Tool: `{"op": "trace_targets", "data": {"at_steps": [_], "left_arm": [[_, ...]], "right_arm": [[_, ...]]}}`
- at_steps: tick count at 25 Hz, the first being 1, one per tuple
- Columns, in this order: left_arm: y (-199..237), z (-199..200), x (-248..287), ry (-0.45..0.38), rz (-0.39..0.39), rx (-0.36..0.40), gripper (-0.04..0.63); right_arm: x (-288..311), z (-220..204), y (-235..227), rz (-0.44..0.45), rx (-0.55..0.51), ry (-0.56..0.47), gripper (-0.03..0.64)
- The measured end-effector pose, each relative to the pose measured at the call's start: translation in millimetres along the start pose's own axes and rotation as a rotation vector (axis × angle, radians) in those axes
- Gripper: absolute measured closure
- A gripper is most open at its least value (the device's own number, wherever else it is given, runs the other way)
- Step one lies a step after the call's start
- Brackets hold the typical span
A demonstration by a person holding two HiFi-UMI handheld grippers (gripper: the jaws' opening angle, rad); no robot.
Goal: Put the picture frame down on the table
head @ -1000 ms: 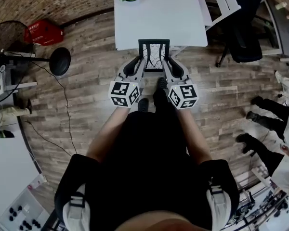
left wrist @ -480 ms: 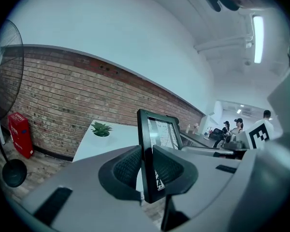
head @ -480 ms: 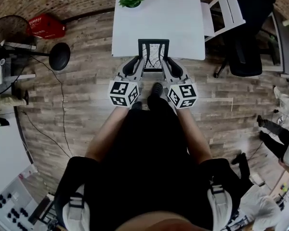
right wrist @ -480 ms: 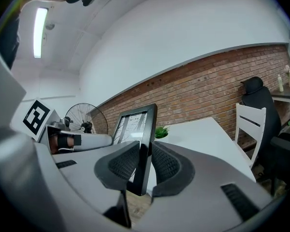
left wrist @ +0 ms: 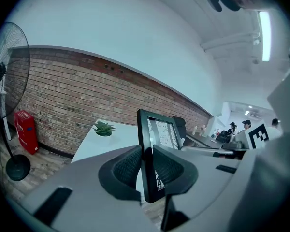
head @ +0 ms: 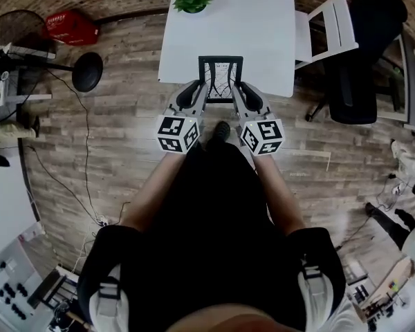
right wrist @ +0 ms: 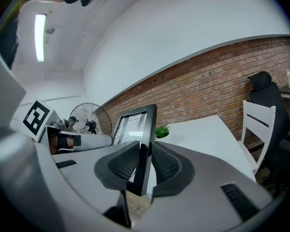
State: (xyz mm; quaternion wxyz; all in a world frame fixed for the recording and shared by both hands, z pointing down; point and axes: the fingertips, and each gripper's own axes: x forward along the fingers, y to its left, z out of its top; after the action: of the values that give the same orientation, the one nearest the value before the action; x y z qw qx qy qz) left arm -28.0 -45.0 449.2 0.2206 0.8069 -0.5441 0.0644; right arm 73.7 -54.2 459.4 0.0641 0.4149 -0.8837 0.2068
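Picture frame [head: 220,80], upright, side rails clamped by our left gripper [left wrist: 147,166] and right gripper [right wrist: 144,163]: we should lower it level onto the table [head: 259,19].

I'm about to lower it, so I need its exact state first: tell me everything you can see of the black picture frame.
The black rectangular picture frame has a thin dark border around a pale print of dark branching lines. It is held roughly upright in the air, print toward the person, at the near edge of the white table, and does not appear to rest on it. The left gripper is clamped on its left side bar and the right gripper on its right one. Nothing else touches it.
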Motion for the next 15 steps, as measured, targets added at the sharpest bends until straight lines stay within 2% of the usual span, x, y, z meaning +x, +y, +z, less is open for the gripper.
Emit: {"op": "trace_targets", "data": {"at_steps": [15], "left_arm": [[12.2, 7.5, 24.1, 0.014, 0.013, -0.037, 0.512]], "right_arm": [[23.9, 8.0, -16.9, 0.003, 0.014, 0.021, 0.541]]}}
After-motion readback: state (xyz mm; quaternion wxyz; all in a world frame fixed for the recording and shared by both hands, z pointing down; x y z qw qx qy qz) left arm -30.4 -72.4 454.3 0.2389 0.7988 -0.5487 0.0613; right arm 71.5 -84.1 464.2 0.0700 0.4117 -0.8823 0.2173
